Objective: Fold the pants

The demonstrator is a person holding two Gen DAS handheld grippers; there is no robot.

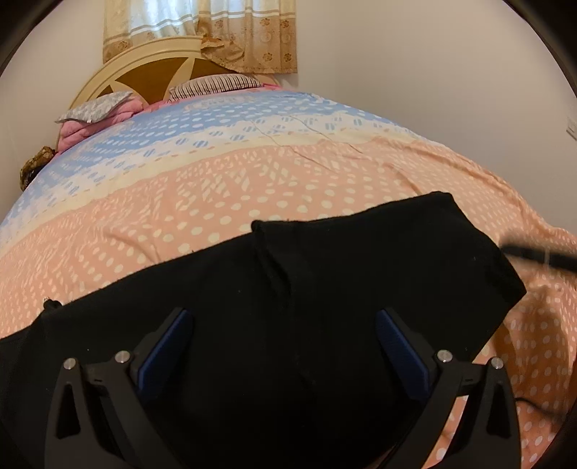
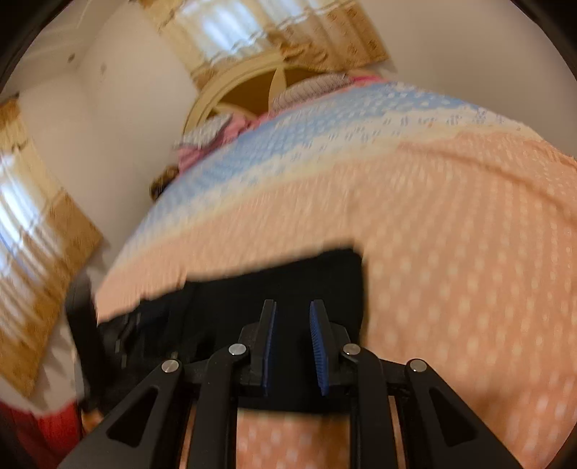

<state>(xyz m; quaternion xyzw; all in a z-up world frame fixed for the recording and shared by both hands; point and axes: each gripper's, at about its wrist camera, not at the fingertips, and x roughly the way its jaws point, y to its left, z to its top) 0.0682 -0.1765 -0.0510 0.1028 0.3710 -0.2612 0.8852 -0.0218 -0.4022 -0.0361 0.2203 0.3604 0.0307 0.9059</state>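
Hovering over black pants (image 1: 288,288), left claw (image 1: 285,317) has fingers spread wide, nothing between them. Pants lie flat on bed (image 1: 252,180) right under and ahead of it, one folded edge just beyond the tips. Right claw (image 2: 293,314), view blurred, fingers narrowly apart with a gap, dark cloth (image 2: 288,281) under the tips; contact unclear. Past the pants, dotted peach and blue bedspread, then pillows (image 1: 216,84), headboard (image 1: 144,72), curtain (image 1: 234,29) farthest.

No readable text, label or number anywhere — neither view shows any
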